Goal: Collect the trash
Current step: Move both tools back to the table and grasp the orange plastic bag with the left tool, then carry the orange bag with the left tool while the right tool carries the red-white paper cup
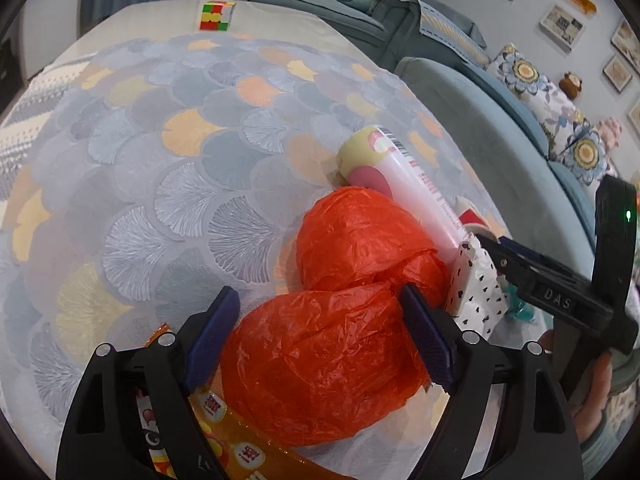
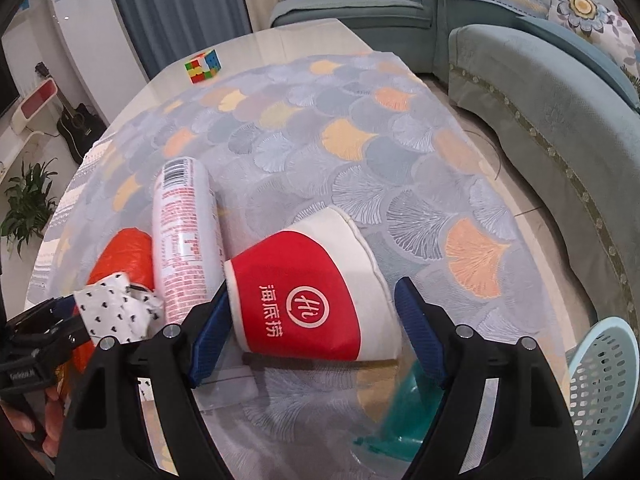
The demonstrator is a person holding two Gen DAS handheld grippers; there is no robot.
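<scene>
1. While the left gripper (image 1: 316, 332) hangs low over the table (image 1: 160, 168), its blue fingers (image 1: 212, 332) stand wide apart on either side of the crumpled orange plastic bag (image 1: 332, 356); I judge neither pad is pressing it yet.
2. That bag lies straight ahead of the left gripper, a second bulge of it farther off.
3. Just right of the bag lies a white cylindrical can with red print (image 1: 416, 188), long axis running near to far, and a white paper scrap with black hearts (image 1: 476, 292).
4. Farther right, the right gripper (image 2: 312, 328) is spread wide around a red-and-white paper cup (image 2: 312, 284) lying on its side, long axis crossing between the fingers, rim to the right; contact is unclear.
5. At the near right edge waits a pale blue perforated basket (image 2: 600, 392), likely the destination, nearer the right hand.
</scene>
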